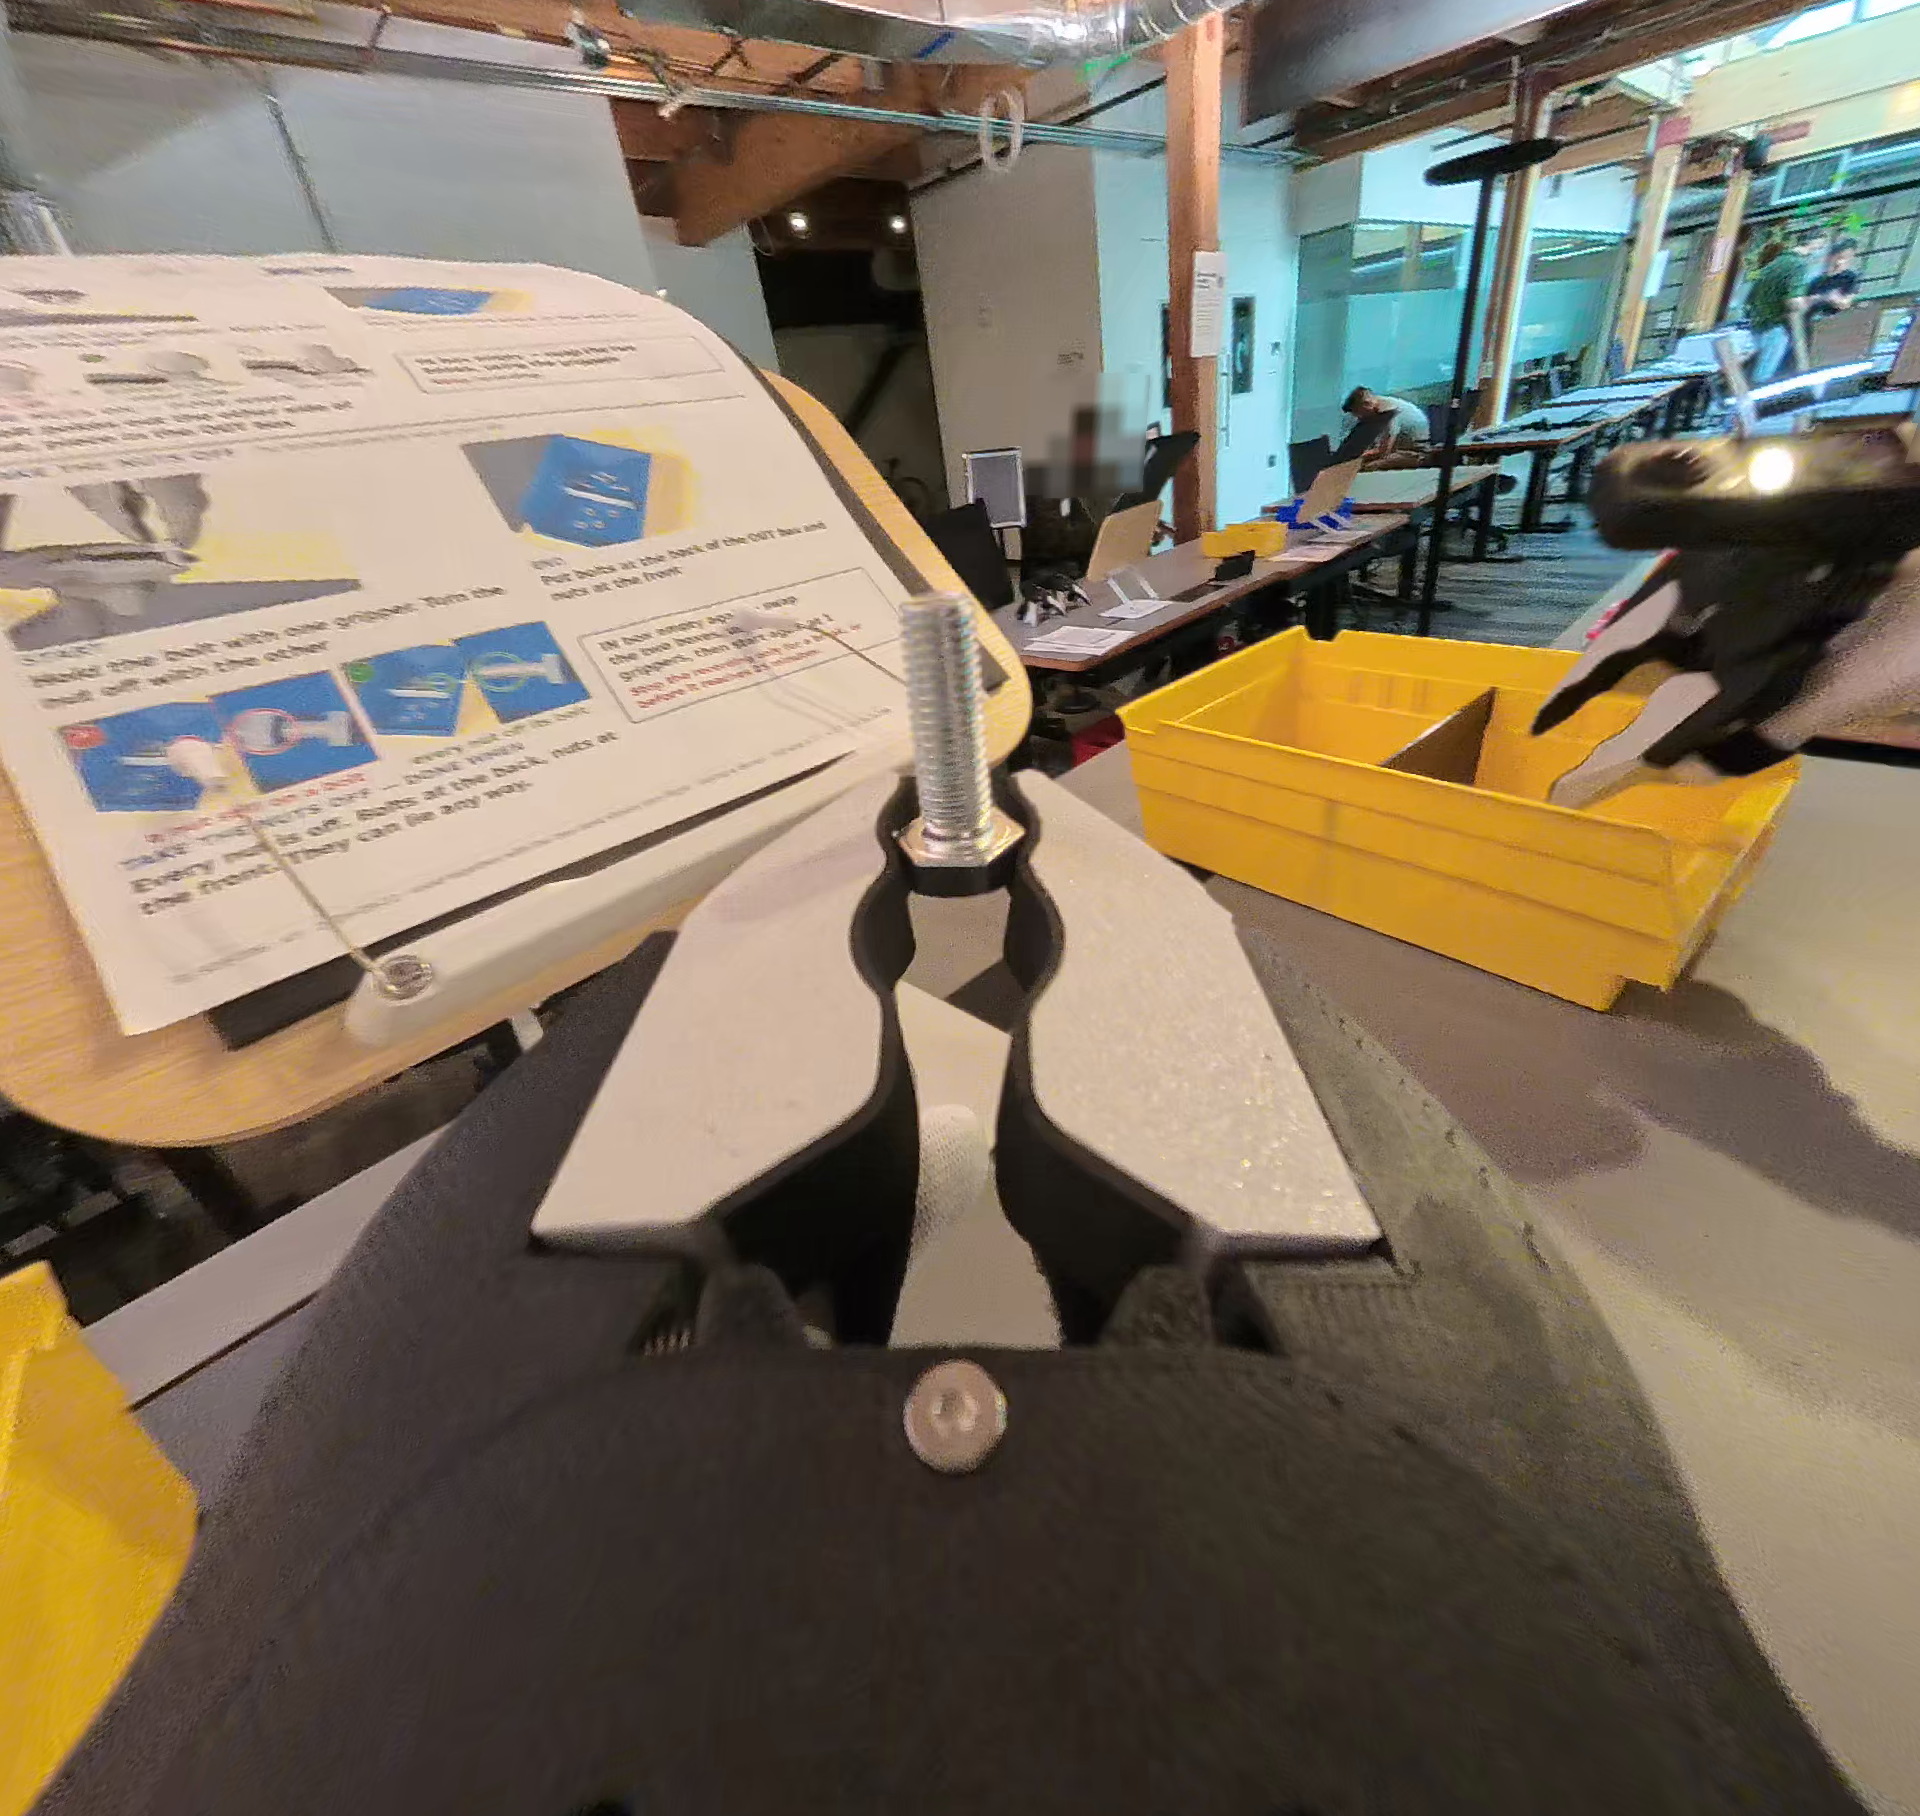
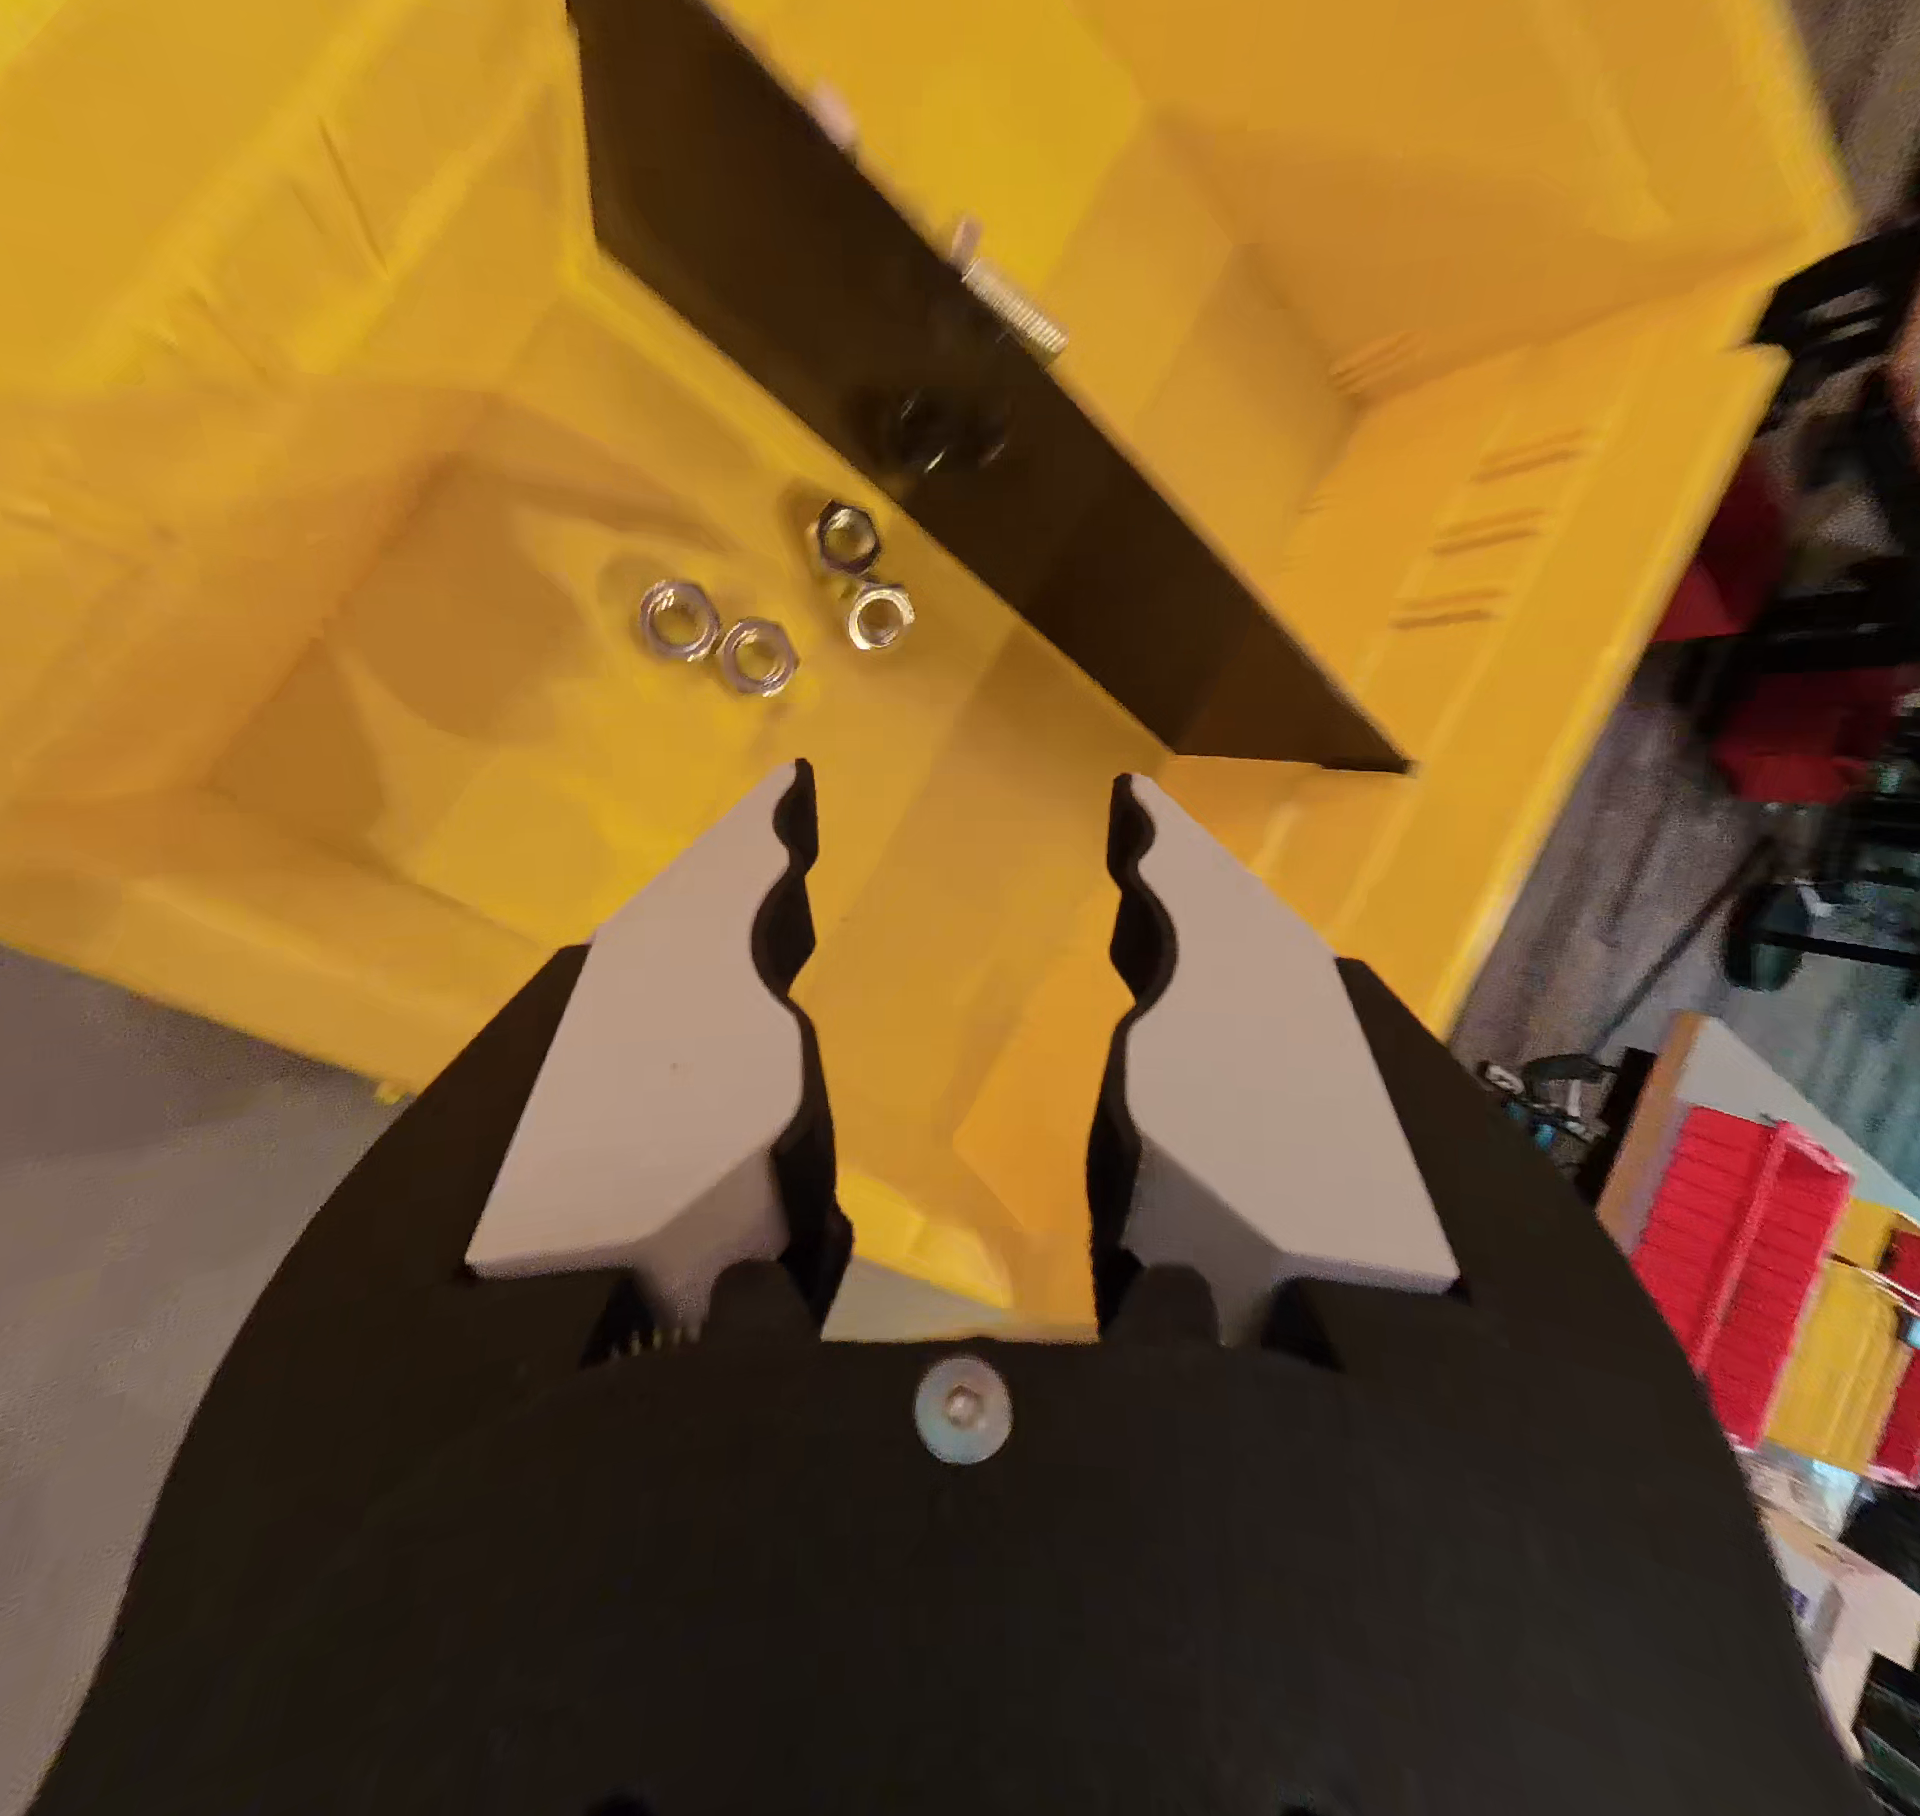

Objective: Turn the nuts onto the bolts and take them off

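Left wrist view: the left gripper is clenched on a bolt by its head, thread upright and bare. The right gripper hangs over the yellow bin.

Right wrist view: the right gripper is released and empty, above four loose nuts beside the black divider (another bolt lies behind it). The step looks like fetching or dropping a nut; a pick-up next needs a precise pinch.

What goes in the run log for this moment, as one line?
left tongs: shut on bolt, upright | right tongs: open over yellow bin | loose nuts: four in bin, none gripped
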Demonstrator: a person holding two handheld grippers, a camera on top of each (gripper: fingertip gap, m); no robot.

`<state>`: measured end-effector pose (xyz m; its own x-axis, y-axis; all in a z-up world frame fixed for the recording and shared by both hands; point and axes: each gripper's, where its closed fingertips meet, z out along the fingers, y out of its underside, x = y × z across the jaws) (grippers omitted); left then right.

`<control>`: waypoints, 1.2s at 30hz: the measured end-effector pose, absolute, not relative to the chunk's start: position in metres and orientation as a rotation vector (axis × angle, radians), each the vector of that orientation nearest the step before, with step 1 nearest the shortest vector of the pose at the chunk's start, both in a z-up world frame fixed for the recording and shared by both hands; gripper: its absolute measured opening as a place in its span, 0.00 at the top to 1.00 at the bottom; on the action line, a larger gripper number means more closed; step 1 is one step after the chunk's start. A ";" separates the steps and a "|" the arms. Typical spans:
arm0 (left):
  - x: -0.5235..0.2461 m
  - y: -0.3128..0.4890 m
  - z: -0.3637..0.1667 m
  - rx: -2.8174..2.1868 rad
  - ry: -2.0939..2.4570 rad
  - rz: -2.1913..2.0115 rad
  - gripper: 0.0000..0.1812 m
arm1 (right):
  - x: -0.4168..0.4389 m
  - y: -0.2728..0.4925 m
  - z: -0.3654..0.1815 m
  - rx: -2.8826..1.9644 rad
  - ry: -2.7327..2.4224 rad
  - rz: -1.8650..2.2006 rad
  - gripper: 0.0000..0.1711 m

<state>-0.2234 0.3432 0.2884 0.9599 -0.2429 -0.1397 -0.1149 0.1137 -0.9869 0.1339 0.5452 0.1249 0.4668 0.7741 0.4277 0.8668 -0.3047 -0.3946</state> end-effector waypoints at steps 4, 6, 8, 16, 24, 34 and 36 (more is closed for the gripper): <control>-0.241 0.342 0.295 -1.433 0.244 0.003 0.92 | 0.091 0.525 0.209 -1.876 -1.287 -0.196 0.74; -0.252 0.340 0.300 -1.406 0.213 0.087 0.92 | 0.020 0.482 0.259 -1.633 -1.342 0.047 0.80; -0.256 0.338 0.304 -1.388 0.205 0.116 0.92 | -0.050 0.429 0.299 -1.432 -1.384 0.296 0.80; -0.295 0.317 0.332 -1.272 0.142 0.310 0.92 | -0.237 0.287 0.355 -1.000 -1.542 0.902 0.83; -0.305 0.305 0.343 -1.201 0.265 0.491 0.92 | -0.307 0.260 0.346 -0.934 -1.553 0.980 0.87; -0.316 0.304 0.344 -1.185 0.221 0.484 0.92 | -0.319 0.261 0.349 -0.910 -1.498 1.020 0.96; -0.318 0.303 0.348 -1.159 0.185 0.488 0.91 | -0.319 0.261 0.352 -0.912 -1.451 1.057 0.96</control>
